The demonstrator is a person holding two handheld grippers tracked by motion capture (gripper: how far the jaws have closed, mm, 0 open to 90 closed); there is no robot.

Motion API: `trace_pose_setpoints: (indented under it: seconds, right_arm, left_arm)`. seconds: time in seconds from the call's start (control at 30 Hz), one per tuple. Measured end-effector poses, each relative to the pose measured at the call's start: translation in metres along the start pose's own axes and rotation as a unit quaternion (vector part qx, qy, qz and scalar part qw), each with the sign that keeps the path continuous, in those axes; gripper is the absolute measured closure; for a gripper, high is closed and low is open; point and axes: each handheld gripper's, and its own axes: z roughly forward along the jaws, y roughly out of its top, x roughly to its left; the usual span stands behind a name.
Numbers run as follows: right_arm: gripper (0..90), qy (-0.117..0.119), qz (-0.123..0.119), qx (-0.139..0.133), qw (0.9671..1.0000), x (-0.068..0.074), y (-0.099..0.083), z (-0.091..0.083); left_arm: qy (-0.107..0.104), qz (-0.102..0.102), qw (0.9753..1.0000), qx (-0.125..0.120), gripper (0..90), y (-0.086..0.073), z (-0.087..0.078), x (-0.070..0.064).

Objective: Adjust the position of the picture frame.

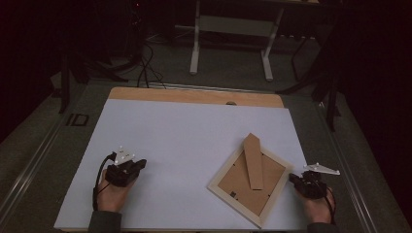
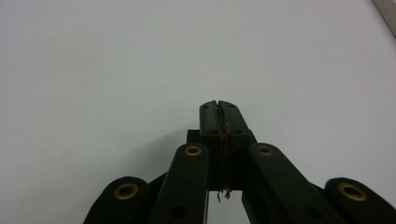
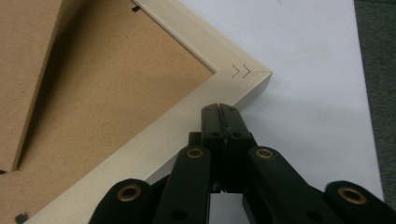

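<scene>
A picture frame [image 1: 251, 181] lies face down at the bench's [image 1: 184, 136] near right, stand strut up. The right tool [image 1: 295, 179], jaws pressed together, noses its right corner; whether they touch is unclear. The left tool [image 1: 141, 164], jaws together, rests near left on bare white.

picture frame [image 1: 251, 182] | pale wood, brown backing up, stand strip folded out | flat, turned diamond-wise | table's right half

Both handheld black two-jaw grippers, left [image 1: 127, 168] and right [image 1: 306, 183], have brass-ringed rivets on matte linkage arms, a white three-cornered top plate, black trailing cable. Dark sleeve cuffs [image 1: 104, 221] at the wrists.
</scene>
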Motion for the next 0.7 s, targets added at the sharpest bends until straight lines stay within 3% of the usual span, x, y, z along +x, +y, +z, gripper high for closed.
trace_pose_setpoints:
  seconds: [0.33,0.6,0.7]
  right_arm:
    - [89.8,0.009,0.008,-0.003,0.9999,0.002,0.005,0.006]
    - [89.7,0.012,-0.002,-0.001,0.9999,0.010,0.010,0.010]
    - [89.7,0.014,-0.006,0.003,0.9999,0.012,0.007,0.009]
  left_arm:
    - [-0.007,0.010,0.9999,0.003,90.0,0.001,0.003,-0.006]
    - [-0.028,0.027,0.9992,0.004,90.0,0.005,0.007,-0.021]
    - [-0.045,0.035,0.9984,0.003,90.0,0.006,0.010,-0.030]
